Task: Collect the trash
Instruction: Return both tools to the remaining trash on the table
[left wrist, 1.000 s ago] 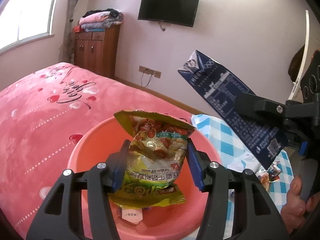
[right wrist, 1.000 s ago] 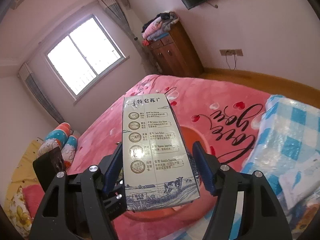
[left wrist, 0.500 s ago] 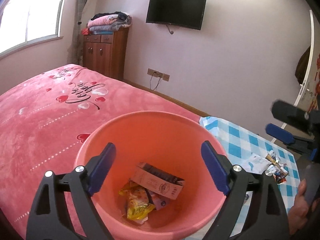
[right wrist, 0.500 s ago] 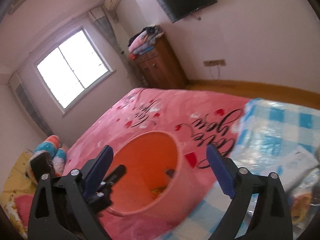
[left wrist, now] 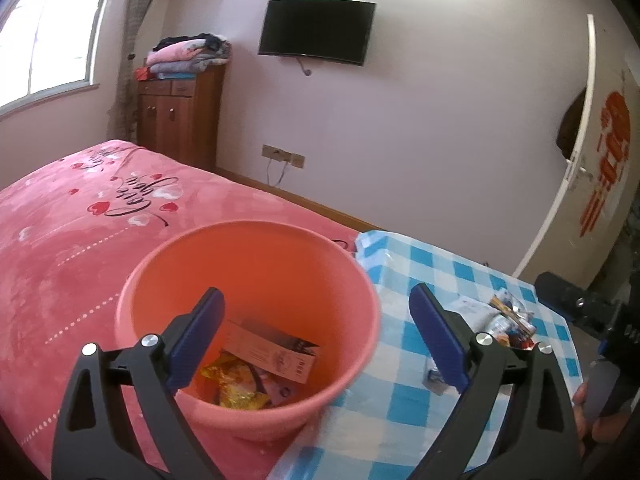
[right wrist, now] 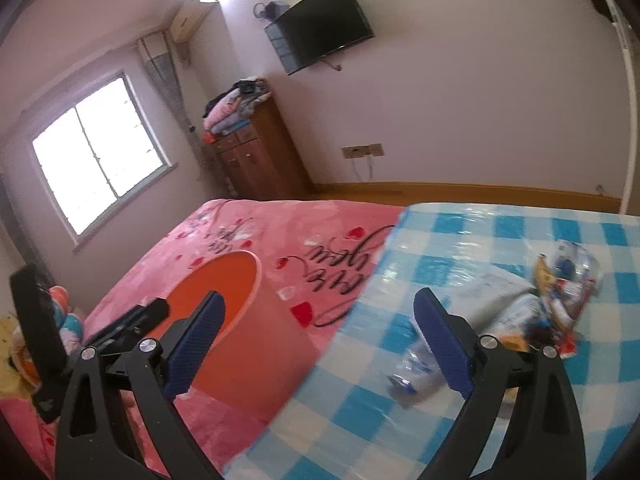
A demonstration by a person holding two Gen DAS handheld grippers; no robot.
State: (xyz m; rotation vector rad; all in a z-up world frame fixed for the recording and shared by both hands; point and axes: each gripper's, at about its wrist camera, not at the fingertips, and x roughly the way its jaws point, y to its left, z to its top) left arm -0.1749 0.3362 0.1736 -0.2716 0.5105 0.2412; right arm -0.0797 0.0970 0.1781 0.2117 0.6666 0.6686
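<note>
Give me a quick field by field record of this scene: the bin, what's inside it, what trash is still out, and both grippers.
bin: pink bucket standing on the pink bedspread, beside the checked cloth
in bin: flat carton, yellow snack bag
still out: pile of wrappers and a small crumpled packet on the checked cloth
left gripper: jaws opening, nothing between them, over the bucket
right gripper: open, empty, facing the checked cloth

Smooth matt plastic on the salmon bucket [left wrist: 248, 264]. Inside, matt cardboard carton [left wrist: 272, 350] over crinkled glossy foil wrapper [left wrist: 236, 386]. Plush, fuzzy cloth on the pink bedspread [left wrist: 60, 240]. Shiny checked film across the worktop [right wrist: 480, 408]. Glossy wrappers [right wrist: 564, 288] toward its far right corner. Varnished wood cabinet [left wrist: 180, 116].
</note>
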